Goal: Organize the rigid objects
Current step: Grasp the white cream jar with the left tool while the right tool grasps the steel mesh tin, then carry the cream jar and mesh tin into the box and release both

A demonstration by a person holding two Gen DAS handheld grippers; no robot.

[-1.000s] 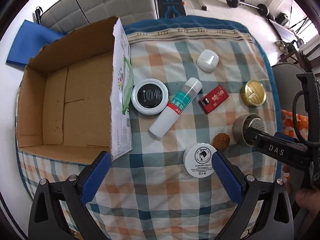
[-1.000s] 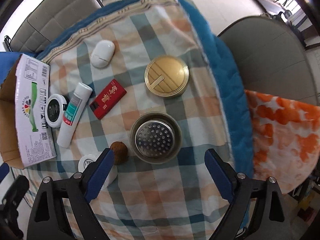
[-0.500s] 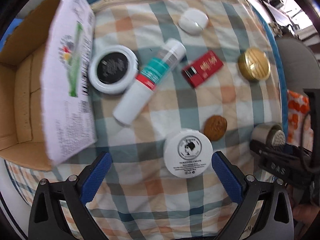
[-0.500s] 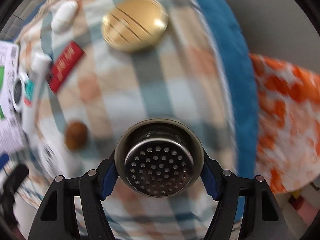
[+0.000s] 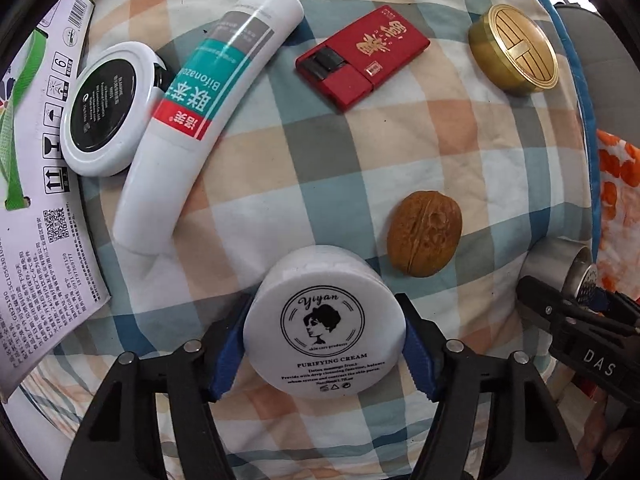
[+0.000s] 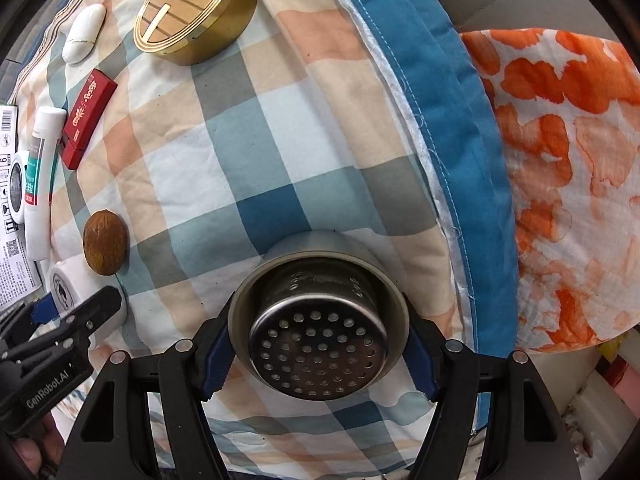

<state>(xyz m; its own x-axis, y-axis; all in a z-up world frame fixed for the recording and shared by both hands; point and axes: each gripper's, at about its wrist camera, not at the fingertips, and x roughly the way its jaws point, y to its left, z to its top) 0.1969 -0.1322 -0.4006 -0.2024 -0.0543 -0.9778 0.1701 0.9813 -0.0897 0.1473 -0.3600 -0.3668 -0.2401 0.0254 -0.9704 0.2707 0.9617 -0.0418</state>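
Note:
My left gripper is shut on a white "Purifying Cream" jar that rests on the checked cloth. My right gripper is shut on a steel strainer cup near the cloth's right edge. A walnut lies just beyond the cream jar. A white tube, a black-lidded white jar, a red box and a gold tin lie farther back. The right gripper with the cup shows at the left view's right edge.
The printed flap of a cardboard box lies at the left. A white oval case sits at the far side. A blue cloth border and an orange-patterned fabric lie to the right.
Both grippers dropped toward the cloth and closed: the left around the cream jar, the right around the strainer cup. Both were open and higher a second ago.

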